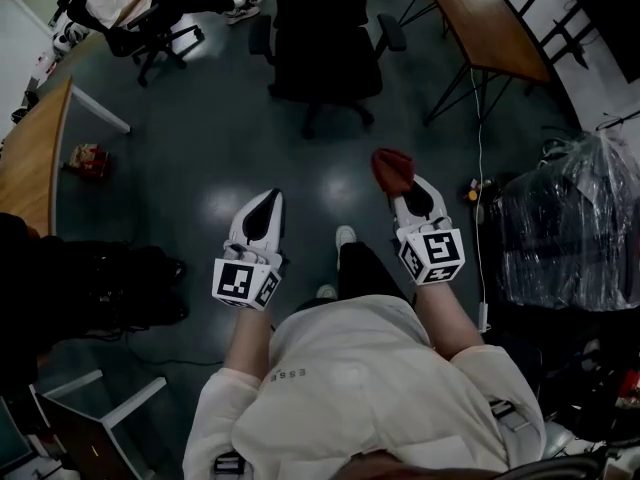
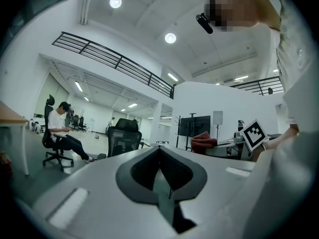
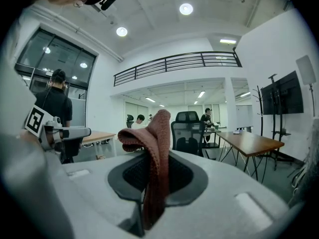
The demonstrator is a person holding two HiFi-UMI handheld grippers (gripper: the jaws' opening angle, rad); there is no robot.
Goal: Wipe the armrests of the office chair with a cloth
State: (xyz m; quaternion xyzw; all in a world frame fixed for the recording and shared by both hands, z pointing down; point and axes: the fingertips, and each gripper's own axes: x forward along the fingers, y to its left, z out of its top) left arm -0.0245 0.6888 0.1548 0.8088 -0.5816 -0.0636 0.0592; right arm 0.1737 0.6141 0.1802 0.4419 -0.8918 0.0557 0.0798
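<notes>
office chair [image 1: 325, 53] ahead, well apart | cloth [image 1: 393, 168] in right tool [image 1: 405, 190] | left tool [image 1: 268, 208] to its left

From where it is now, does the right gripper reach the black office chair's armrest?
Probably not yet: the right gripper, shut on the red cloth, is well short of the armrest. Only bare floor lies between them.

Cloth [image 3: 158, 148]: coarse ribbed knit, matt. Left gripper [image 1: 270, 200] and right gripper [image 1: 410, 190]: smooth matt white plastic — pads [image 3: 182, 176] black, finely textured. Floor [image 1: 220, 158]: dark, glossy. Desk [image 1: 490, 23]: smooth wood top. Bundle [image 1: 570, 218] at the floor's right edge — clear, shiny plastic film.
</notes>
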